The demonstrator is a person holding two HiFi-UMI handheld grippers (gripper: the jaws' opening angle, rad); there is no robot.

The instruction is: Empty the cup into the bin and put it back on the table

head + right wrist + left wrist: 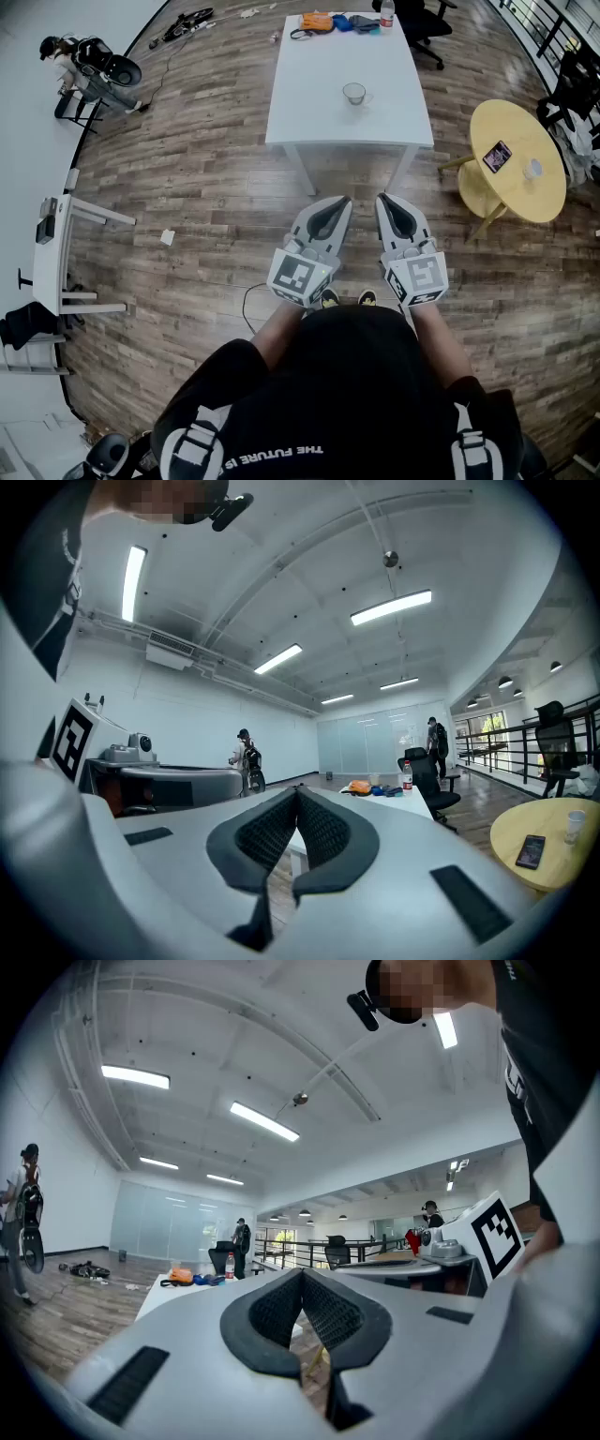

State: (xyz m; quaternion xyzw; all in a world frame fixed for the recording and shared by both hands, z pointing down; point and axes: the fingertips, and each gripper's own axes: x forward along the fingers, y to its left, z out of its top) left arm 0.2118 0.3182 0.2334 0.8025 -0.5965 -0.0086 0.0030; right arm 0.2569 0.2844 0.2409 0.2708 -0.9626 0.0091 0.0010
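A small clear cup (pixel 354 93) stands near the middle of the white table (pixel 309 103), which lies ahead of me across the wood floor. My left gripper (pixel 343 201) and right gripper (pixel 382 199) are held side by side in front of my body, short of the table's near edge. Both are shut with nothing between their pads. In the left gripper view the left gripper (pixel 302 1274) shows its jaws closed tip to tip; the right gripper (pixel 297 794) looks the same in its own view. In both gripper views the jaws hide the cup. I see no bin that I can be sure of.
A round yellow table (pixel 525 192) at the right carries a phone (pixel 496 156) and a small cup (pixel 532 170). An orange bag (pixel 317 21) and a bottle (pixel 387 11) lie at the white table's far end, an office chair (pixel 427 23) behind it. A white desk (pixel 56 253) stands at the left.
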